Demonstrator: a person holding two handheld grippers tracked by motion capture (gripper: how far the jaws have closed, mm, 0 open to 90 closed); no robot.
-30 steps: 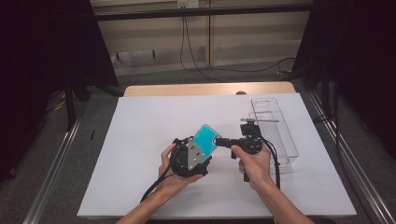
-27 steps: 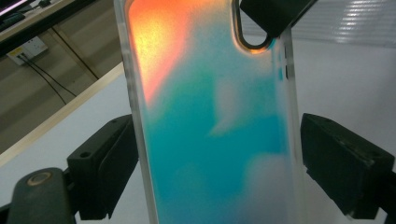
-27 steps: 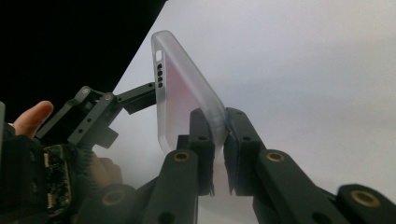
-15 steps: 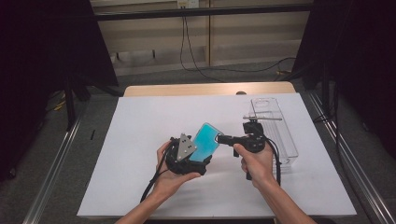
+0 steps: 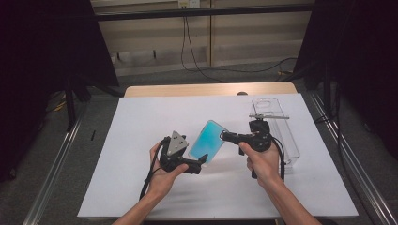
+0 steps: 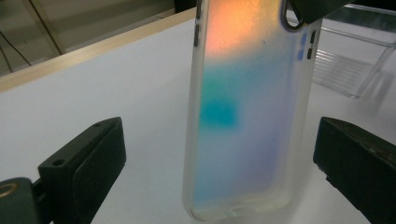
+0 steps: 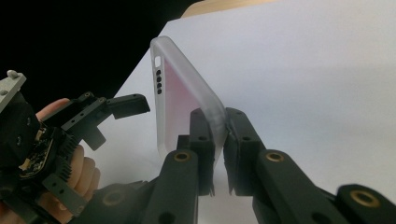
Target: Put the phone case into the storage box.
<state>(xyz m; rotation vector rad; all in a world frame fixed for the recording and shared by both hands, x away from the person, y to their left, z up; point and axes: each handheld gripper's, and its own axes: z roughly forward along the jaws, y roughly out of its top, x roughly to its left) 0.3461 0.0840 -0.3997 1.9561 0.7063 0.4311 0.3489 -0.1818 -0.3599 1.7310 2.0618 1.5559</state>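
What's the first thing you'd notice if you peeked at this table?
The shiny blue phone case, held up over the middle of the white table. The right tongs pinch its edge, while the left tongs have just been opening beside it. A clear plastic tray lies at the right.

Right gripper [image 7: 219, 135] has its jaws pinched tight on the edge of a frosted phone case [image 7: 180, 98], which sticks up and off to the left from them. Further left sits the left gripper [image 7: 93, 116], jaws apart, clear of the case.
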